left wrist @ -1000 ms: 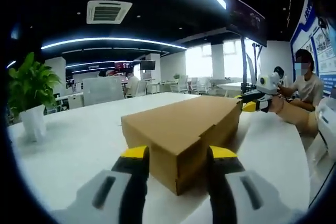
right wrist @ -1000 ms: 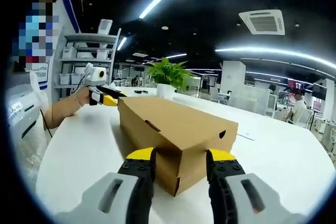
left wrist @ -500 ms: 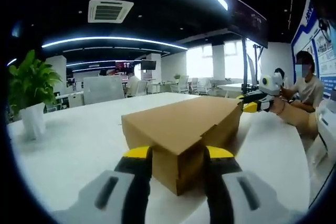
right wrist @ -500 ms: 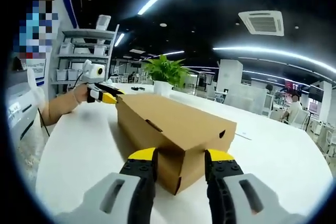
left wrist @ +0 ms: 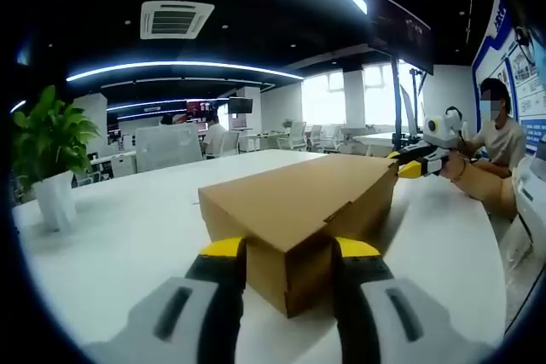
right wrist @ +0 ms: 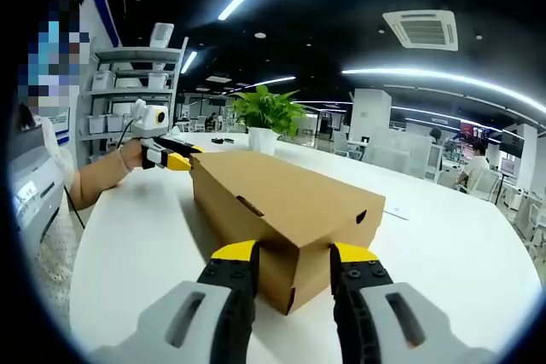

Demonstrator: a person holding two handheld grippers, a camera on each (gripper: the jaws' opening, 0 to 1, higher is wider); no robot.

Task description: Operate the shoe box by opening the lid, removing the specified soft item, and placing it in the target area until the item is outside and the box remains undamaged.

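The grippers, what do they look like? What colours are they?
Each gripper has two light grey jaws with a dark slot in each, black inner edges and yellow tips: the left gripper and the right gripper. Seen from afar they are black and yellow. The person's forearm is bare, with no sleeve.

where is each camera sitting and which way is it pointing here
Left gripper view: rides the left gripper, looking along its jaws at one end of the closed shoe box; the right gripper and the person's forearm show beyond the far end.
Right gripper view: rides the right gripper, facing the opposite end of the box; the left gripper and a hand show past it.
Shared: the box, the white table, the potted plant; the cameras roughly face each other.
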